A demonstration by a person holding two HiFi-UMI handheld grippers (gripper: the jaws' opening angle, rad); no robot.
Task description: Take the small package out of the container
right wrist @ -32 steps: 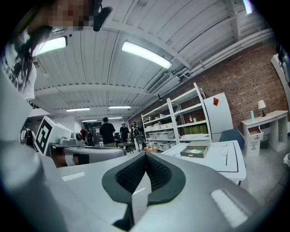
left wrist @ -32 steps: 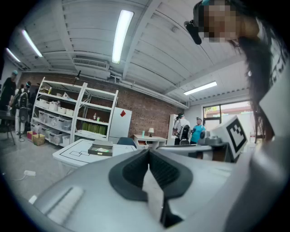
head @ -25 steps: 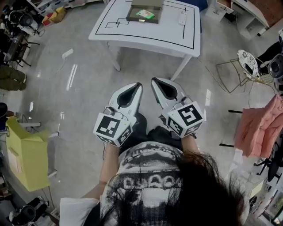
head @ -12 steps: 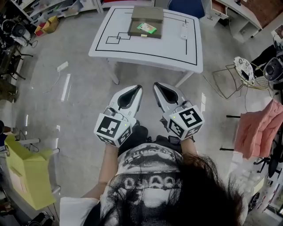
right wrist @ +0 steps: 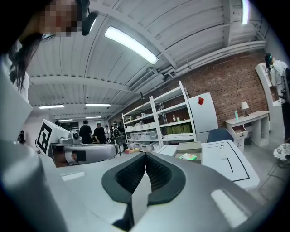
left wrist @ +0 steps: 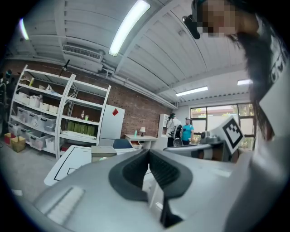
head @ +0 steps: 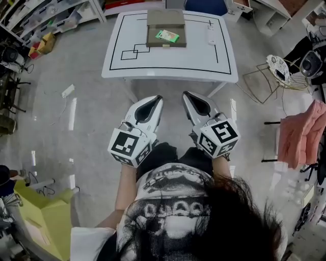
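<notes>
A brown open container (head: pixel 166 36) sits at the far middle of the white table (head: pixel 127 63), its lid standing open behind it. A small green package (head: pixel 167 35) lies inside; the green package (right wrist: pixel 188 157) also shows in the right gripper view. My left gripper (head: pixel 159 98) and right gripper (head: pixel 185 94) hang side by side in front of the person's body, well short of the table's near edge. Both are shut with nothing between their jaws. In the left gripper view the container (left wrist: pixel 103 153) peeks over the jaws.
A small white object (head: pixel 211 35) lies on the table right of the container. Black lines are marked on the tabletop. A wire chair (head: pixel 275 74) and pink cloth (head: pixel 300 135) stand at the right, shelving (head: pixel 35 15) at the far left, a yellow box (head: pixel 43 224) near left.
The table has come closer and lower in the head view as the person walks toward it. Both grippers keep their place in front of the body and stay shut.
</notes>
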